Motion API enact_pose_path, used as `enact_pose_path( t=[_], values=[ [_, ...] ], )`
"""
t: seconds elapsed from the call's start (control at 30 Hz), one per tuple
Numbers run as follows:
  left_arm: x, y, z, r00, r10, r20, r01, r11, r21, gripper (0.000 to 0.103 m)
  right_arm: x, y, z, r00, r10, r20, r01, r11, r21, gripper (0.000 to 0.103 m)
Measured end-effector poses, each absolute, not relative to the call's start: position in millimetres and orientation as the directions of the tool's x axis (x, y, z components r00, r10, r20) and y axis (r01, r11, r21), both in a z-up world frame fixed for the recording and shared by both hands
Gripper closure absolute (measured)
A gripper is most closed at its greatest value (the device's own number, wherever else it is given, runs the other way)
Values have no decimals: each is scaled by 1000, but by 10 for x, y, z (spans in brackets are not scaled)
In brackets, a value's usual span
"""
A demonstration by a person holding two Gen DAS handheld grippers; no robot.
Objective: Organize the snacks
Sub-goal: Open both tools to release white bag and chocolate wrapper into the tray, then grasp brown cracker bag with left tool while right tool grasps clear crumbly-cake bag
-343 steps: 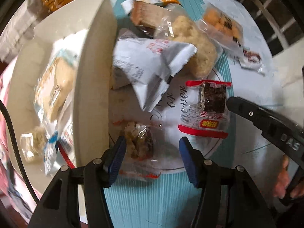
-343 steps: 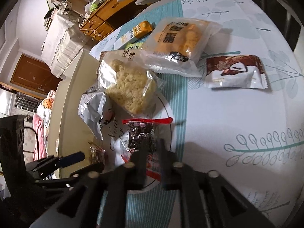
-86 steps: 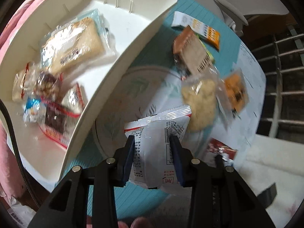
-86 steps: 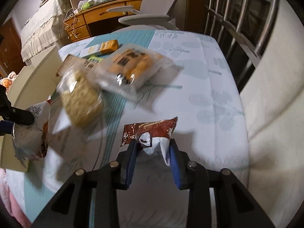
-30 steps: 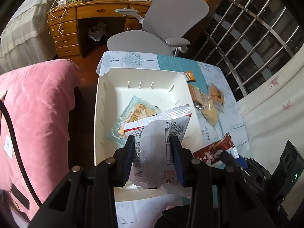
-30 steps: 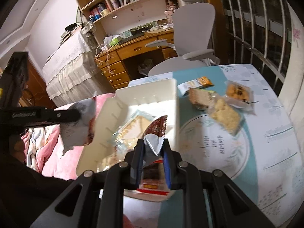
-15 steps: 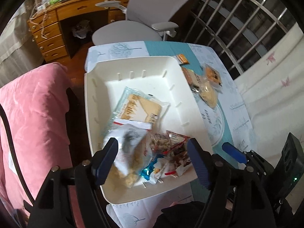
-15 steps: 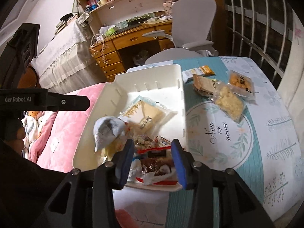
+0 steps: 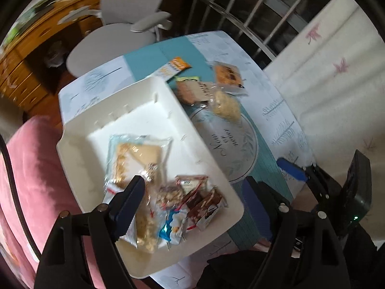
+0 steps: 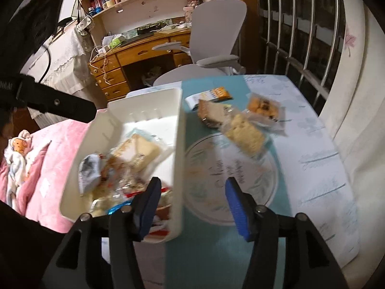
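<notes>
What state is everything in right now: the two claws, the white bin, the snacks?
Left gripper: jaws opening, nothing between them.
Right gripper: jaws opening, holding nothing.
Bin: open-topped, several snack packs piled at its near end.
Orange packet: on the table, outside the bin.
Rice cake pack: on the table, not yet binned.

The left gripper (image 9: 192, 200) is made of black plastic, with two fingers (image 9: 126, 201) that carry dark blue pads and small silver screws at the joints. The right gripper (image 10: 192, 202) has the same black frame, blue pads and round silver screws. A thin black cable (image 9: 9, 168) runs beside the left one.
</notes>
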State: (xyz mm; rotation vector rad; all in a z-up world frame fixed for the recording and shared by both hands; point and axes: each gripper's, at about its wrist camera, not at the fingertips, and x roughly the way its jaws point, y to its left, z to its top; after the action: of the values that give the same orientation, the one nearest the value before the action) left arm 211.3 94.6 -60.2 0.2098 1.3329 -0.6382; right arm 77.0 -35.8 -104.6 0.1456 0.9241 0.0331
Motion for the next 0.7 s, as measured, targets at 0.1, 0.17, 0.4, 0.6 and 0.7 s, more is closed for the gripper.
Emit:
enact_pose_path(
  t=[0.1, 0.17, 0.4, 0.6, 0.7],
  values=[
    [2276, 686, -585, 67, -299, -952, 580, 788, -207, 21, 886, -507, -1095, 616, 64, -785, 34, 994, 108, 43],
    [2376, 530, -597, 56, -280, -958, 604, 774, -191, 21, 965, -583, -1133, 619, 50, -784, 27, 996, 85, 42],
    [2810, -71, -751, 5, -167, -986, 705, 700, -115, 18, 1284, -801, -1305, 633, 29, -773, -59, 998, -11, 36],
    [3136, -526, -1053, 4, -34, -999, 772, 635, -18, 17, 1540, -902, -1502, 656, 33, -754, -157, 983, -93, 32],
    [3227, -707, -1231, 17, 28, -999, 816, 577, 30, 15, 1657, -959, -1642, 654, 31, -756, -193, 973, -127, 32]
  ],
)
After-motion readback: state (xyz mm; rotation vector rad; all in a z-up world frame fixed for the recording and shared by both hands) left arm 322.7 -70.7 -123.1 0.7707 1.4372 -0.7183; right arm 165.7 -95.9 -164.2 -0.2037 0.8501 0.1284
